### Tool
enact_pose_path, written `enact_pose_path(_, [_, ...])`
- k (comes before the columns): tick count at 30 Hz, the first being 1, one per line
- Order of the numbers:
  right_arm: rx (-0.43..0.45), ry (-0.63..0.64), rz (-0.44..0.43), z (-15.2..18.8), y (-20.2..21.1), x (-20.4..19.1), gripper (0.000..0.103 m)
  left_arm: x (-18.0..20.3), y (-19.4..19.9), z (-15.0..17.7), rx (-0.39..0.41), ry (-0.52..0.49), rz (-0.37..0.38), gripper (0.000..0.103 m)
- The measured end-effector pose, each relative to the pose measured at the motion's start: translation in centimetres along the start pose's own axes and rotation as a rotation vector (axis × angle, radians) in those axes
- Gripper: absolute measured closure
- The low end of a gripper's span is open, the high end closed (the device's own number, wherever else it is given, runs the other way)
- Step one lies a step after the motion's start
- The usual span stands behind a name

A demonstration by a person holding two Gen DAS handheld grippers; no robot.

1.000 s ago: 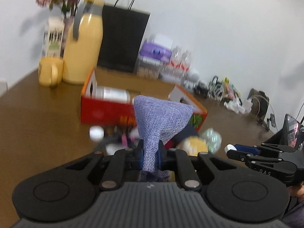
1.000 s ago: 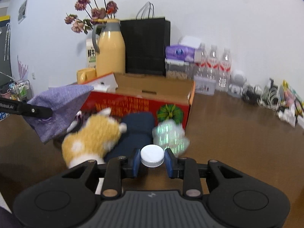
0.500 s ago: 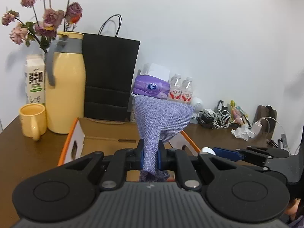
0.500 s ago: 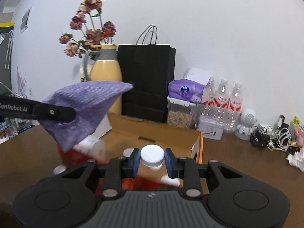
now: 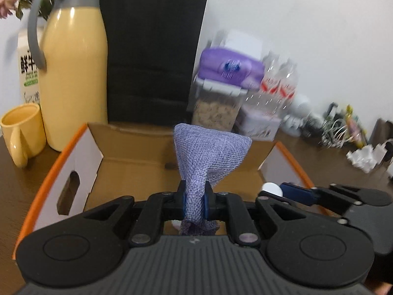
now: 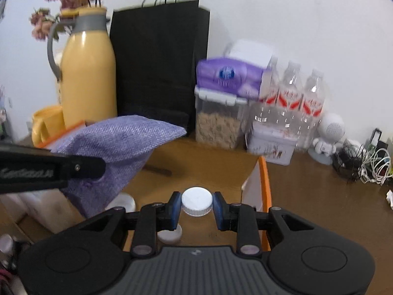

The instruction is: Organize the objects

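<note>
Over the open cardboard box [image 5: 137, 152], the left gripper [image 5: 195, 202] pinches a purple woven pouch [image 5: 208, 152] and the right gripper [image 6: 196, 209] clamps a white cap [image 6: 196, 200]; only the left view shows the milk carton [image 5: 28, 73], its print blurred

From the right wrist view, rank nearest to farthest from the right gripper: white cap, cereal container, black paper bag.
1. white cap, clamped in the right gripper.
2. cereal container, beyond the box, centre.
3. black paper bag, against the wall, left of centre.

A yellow jug [image 5: 73, 73], black paper bag [image 5: 152, 54] and blurred, probably water, bottles [image 6: 292, 98] line the wall.
</note>
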State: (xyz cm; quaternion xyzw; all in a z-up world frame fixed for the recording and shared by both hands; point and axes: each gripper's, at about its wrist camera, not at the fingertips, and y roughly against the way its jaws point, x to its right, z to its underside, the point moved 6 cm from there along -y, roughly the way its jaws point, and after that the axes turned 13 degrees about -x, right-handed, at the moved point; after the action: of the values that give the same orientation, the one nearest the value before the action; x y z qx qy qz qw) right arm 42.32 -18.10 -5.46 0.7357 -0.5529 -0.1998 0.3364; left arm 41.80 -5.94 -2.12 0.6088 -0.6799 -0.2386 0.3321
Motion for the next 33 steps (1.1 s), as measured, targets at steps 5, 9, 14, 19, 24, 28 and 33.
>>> enact_pose_path(5, [-0.025, -0.016, -0.029, 0.5, -0.6, 0.3, 0.076, -0.1, -1.5, 0.7, -0.043, -0.019, -0.029, 0.09])
enact_pose_path(9, [-0.062, -0.011, -0.035, 1.1, -1.3, 0.2, 0.076, -0.3, -1.8, 1.1, -0.055, -0.021, -0.058, 0.088])
enact_pose_path(14, [-0.056, 0.0, -0.04, 1.3, -0.8, -0.1, 0.061, -0.3, -1.1, 1.1, -0.039, -0.033, -0.068, 0.062])
enact_pose_path(19, [-0.039, -0.001, -0.041, 1.2, -0.2, 0.0, 0.027, 0.0, -0.1, 0.8, -0.007, -0.041, -0.072, 0.018])
enact_pose_path(24, [-0.01, -0.003, -0.062, 1.0, 0.5, 0.0, 0.007, 0.4, 1.2, 0.4, 0.051, -0.04, -0.074, 0.0])
enact_pose_path(28, [0.007, -0.008, -0.056, 0.8, 1.0, 0.2, 0.0, 0.3, 1.8, 0.3, 0.065, -0.024, -0.076, 0.0])
enact_pose_path(33, [0.046, -0.02, -0.046, 0.5, 2.1, 0.5, 0.0, 0.2, 3.5, 0.0, 0.109, -0.019, -0.061, 0.0])
